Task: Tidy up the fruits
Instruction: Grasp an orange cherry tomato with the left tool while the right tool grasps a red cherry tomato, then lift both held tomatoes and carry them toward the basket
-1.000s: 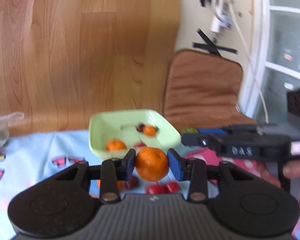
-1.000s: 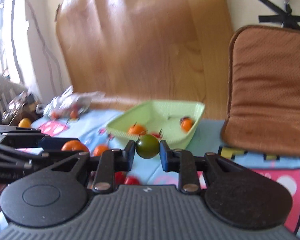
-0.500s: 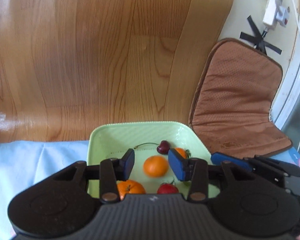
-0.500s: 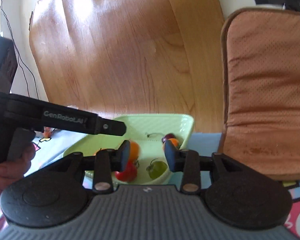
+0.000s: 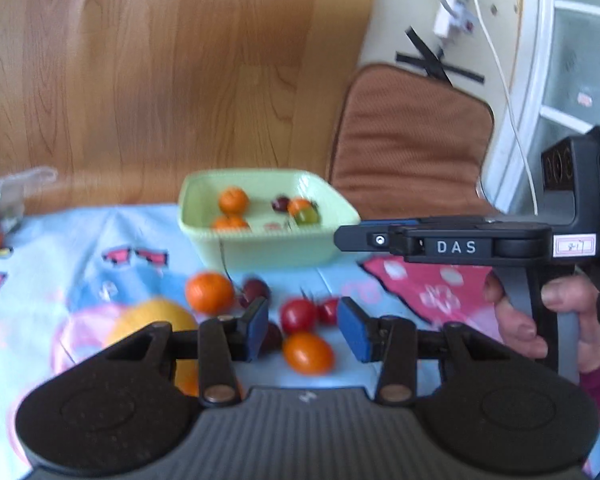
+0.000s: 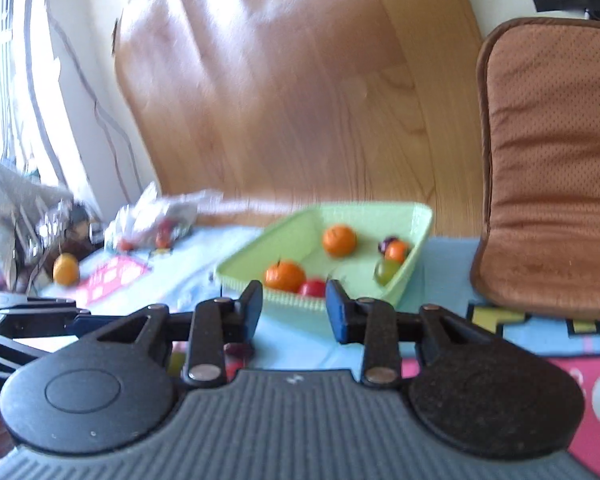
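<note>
With both grippers' fingers spread and empty, the right gripper [image 6: 294, 308] closing its jaws on nothing, the loose fruits [image 5: 300, 316] just before the green tray [image 5: 268, 246] may roll off if the left gripper [image 5: 302, 330] nudges them.
</note>
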The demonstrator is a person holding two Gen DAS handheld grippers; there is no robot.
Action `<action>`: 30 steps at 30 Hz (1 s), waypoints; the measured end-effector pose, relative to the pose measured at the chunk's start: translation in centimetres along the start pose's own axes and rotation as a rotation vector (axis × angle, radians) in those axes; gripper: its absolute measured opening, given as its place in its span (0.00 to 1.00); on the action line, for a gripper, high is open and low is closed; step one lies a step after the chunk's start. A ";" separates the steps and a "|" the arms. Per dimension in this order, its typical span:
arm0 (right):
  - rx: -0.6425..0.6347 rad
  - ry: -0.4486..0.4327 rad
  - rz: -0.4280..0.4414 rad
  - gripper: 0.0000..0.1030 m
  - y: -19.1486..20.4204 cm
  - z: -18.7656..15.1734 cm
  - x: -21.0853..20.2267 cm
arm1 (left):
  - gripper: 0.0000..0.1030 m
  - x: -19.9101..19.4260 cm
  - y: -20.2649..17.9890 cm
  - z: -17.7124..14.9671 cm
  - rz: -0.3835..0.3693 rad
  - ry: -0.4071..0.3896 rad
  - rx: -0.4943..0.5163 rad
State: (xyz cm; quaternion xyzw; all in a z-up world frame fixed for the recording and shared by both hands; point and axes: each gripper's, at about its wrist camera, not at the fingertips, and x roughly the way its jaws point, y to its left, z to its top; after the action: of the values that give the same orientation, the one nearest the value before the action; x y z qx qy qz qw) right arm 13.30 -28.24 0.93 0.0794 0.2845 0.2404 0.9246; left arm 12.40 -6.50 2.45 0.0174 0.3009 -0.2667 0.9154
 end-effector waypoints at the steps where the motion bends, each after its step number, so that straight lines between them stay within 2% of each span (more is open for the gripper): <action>1: -0.004 0.021 0.001 0.36 0.2 -0.6 -0.1 | 0.39 0.2 -0.4 -0.5 0.006 0.009 0.002; 4: -0.024 0.081 -0.011 0.36 0.8 -2.2 0.3 | 0.46 0.9 -1.5 -1.7 0.059 0.013 0.033; 7: -0.051 0.101 -0.004 0.37 1.4 -2.8 0.9 | 0.48 1.8 -2.1 -2.4 0.107 0.021 0.052; 9: -0.063 0.119 -0.012 0.37 1.9 -2.6 1.7 | 0.45 2.6 -2.1 -2.7 0.118 0.045 0.051; 10: -0.063 0.133 -0.016 0.36 1.9 -2.6 2.2 | 0.35 3.0 -2.0 -2.8 0.119 0.052 0.051; 11: -0.060 0.155 -0.017 0.35 1.9 -2.6 2.6 | 0.32 3.2 -2.0 -2.8 0.124 0.049 0.052; 12: -0.065 0.161 -0.030 0.26 2.0 -2.6 2.7 | 0.32 3.2 -1.9 -2.8 0.122 0.046 0.046; 13: -0.069 0.158 -0.035 0.26 2.1 -2.6 2.6 | 0.32 3.1 -1.7 -2.7 0.117 0.045 0.033; 20: -0.050 0.124 -0.051 0.26 4.2 -4.7 -2.0 | 0.32 -2.0 -2.4 -4.9 0.054 -0.028 0.060; 24: -0.030 0.090 -0.062 0.26 5.7 -6.2 -4.2 | 0.32 -4.2 -2.4 -7.1 0.082 -0.027 0.102; 28: 0.025 0.081 -0.043 0.26 6.8 -7.4 -4.3 | 0.32 -5.2 -1.3 -8.5 0.088 0.003 0.076; 30: 0.029 0.091 -0.047 0.26 7.1 -7.7 -3.7 | 0.32 -5.6 -0.7 -8.8 0.064 -0.008 0.049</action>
State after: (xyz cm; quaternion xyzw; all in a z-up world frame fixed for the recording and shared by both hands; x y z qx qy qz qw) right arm 3.48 -23.80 -1.60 0.0750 0.3317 0.2176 0.9149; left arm 3.48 -2.75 -1.57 0.0484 0.2898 -0.2445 0.9241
